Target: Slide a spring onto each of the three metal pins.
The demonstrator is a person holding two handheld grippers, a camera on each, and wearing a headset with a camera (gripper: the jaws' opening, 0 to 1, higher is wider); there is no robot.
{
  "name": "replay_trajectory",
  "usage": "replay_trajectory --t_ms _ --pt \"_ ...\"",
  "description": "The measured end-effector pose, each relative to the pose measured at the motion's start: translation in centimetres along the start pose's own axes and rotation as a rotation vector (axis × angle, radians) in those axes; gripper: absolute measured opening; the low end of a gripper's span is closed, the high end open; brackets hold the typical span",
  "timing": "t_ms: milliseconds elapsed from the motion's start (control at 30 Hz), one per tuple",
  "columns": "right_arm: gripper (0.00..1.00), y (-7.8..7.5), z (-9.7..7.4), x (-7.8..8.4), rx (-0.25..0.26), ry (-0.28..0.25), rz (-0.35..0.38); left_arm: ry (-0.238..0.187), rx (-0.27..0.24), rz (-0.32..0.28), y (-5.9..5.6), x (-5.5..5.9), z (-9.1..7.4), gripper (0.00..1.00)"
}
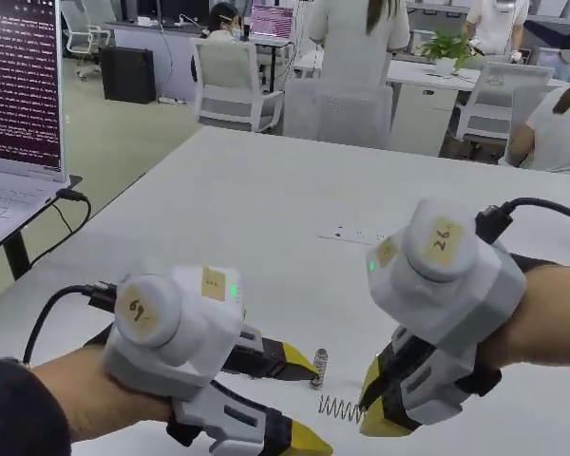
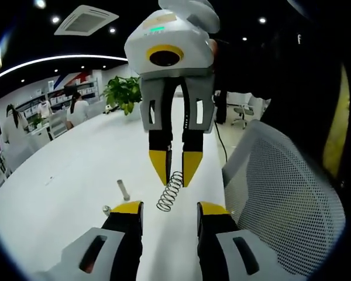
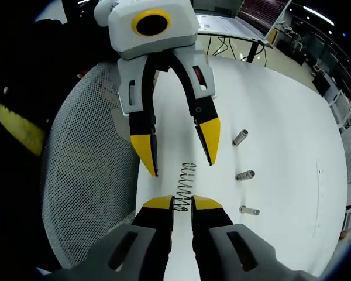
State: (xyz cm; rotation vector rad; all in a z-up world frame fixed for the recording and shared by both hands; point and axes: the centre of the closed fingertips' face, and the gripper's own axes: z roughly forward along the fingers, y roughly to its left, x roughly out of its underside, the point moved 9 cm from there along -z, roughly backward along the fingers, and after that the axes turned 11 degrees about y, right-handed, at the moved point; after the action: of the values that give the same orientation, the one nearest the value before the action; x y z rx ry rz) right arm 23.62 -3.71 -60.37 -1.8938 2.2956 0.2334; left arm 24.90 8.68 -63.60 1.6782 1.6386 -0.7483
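Note:
A thin wire spring point(image 1: 339, 407) lies level just above the white table point(image 1: 266, 209), with my right gripper point(image 1: 369, 410) shut on one end. In the right gripper view its yellow fingertips point(image 3: 161, 203) pinch the spring point(image 3: 186, 186), which points at my left gripper point(image 3: 178, 149). That one stands open, its jaws wide to either side of the spring's free end. The left gripper view shows the same, with my left gripper point(image 2: 169, 209) below the spring point(image 2: 171, 190) and the right gripper point(image 2: 175, 167). Three short metal pins point(image 3: 240, 137) point(image 3: 244, 175) point(image 3: 249, 211) lie beside them; one pin point(image 1: 318, 369) stands between the grippers.
An open laptop point(image 1: 14, 95) with its cable sits at the table's left edge. A small white label strip point(image 1: 356, 235) lies mid-table. Office chairs point(image 1: 230, 81) and people are beyond the far edge. A grey mesh chair back point(image 3: 88, 152) is close behind the near edge.

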Motion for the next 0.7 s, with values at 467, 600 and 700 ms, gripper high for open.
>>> replay_trajectory --t_ms 467,600,700 --pt "0.09 0.53 0.33 -0.65 -0.018 0.028 -0.058 -0.005 0.012 0.050 -0.39 0.20 0.63 0.05" --pt "0.08 0.52 0.35 -0.54 -0.010 0.045 -0.068 0.011 0.032 0.045 -0.63 0.42 0.82 0.04" --pt "0.08 0.75 0.44 -0.57 -0.017 0.041 -0.075 0.025 0.046 0.042 -0.79 0.56 0.96 0.03"
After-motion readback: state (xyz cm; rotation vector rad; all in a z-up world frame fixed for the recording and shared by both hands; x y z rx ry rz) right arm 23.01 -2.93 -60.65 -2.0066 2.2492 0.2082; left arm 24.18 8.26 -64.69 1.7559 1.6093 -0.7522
